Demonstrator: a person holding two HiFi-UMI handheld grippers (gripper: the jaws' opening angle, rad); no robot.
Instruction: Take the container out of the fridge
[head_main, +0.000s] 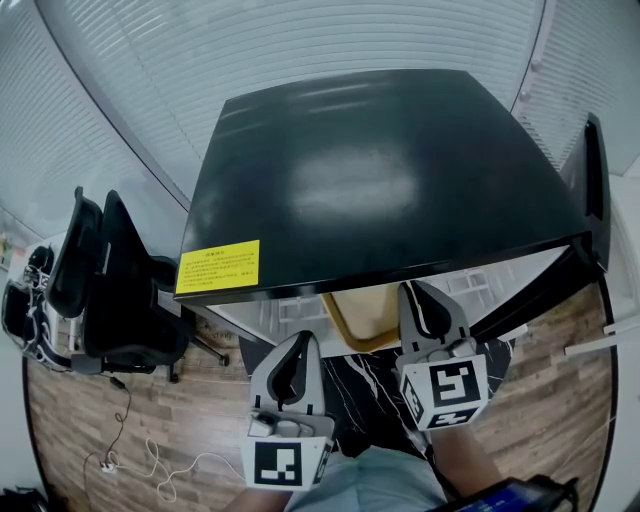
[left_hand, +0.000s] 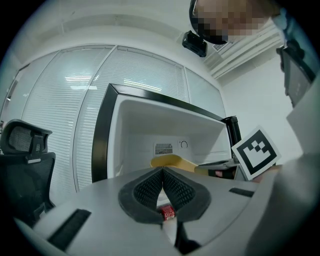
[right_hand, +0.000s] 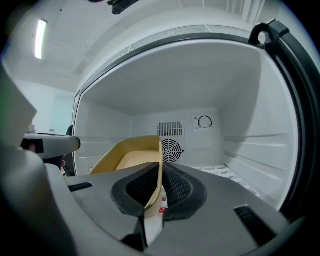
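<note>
- one black fridge (head_main: 380, 170), centre frame, door open, one yellow sticker (head_main: 218, 266) on its top
- one yellow container (right_hand: 132, 155) inside the fridge, lower centre
- two grippers: right gripper (right_hand: 159, 172) jaws narrow, clamped on the container rim; left gripper (left_hand: 163, 172) jaws pressed together, empty

bright even light (ceiling strip (right_hand: 40, 37) glowing), soft glare on the fridge top (head_main: 355, 185), fisheye-bent edges.
</note>
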